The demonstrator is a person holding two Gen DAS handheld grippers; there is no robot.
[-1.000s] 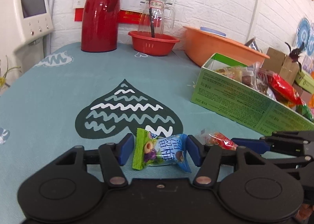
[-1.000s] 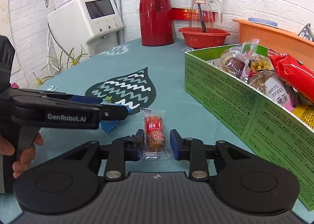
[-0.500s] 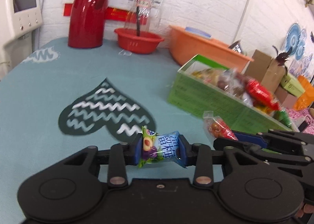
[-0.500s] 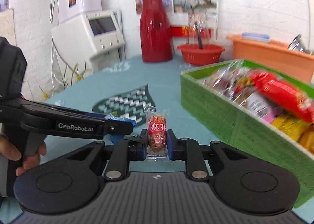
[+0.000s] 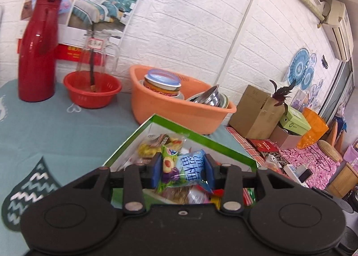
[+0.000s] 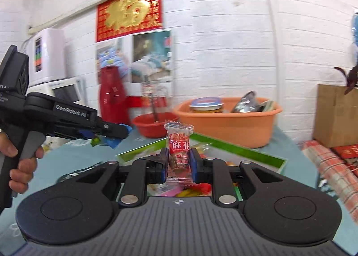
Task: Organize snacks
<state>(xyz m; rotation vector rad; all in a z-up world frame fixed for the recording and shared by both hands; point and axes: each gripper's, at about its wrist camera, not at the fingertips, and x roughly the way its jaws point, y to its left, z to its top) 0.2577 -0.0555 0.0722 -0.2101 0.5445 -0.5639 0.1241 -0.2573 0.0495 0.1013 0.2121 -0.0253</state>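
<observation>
Above the green snack box — already partly filled with packets — the left gripper clamps a blue-and-green candy packet and the right gripper pinches a red twist-snack packet, both yet to be dropped in.

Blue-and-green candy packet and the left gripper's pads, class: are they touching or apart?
Touching. The left wrist view shows the blue-and-green candy packet squeezed between both blue pads of the left gripper, lifted above the green box.
</observation>
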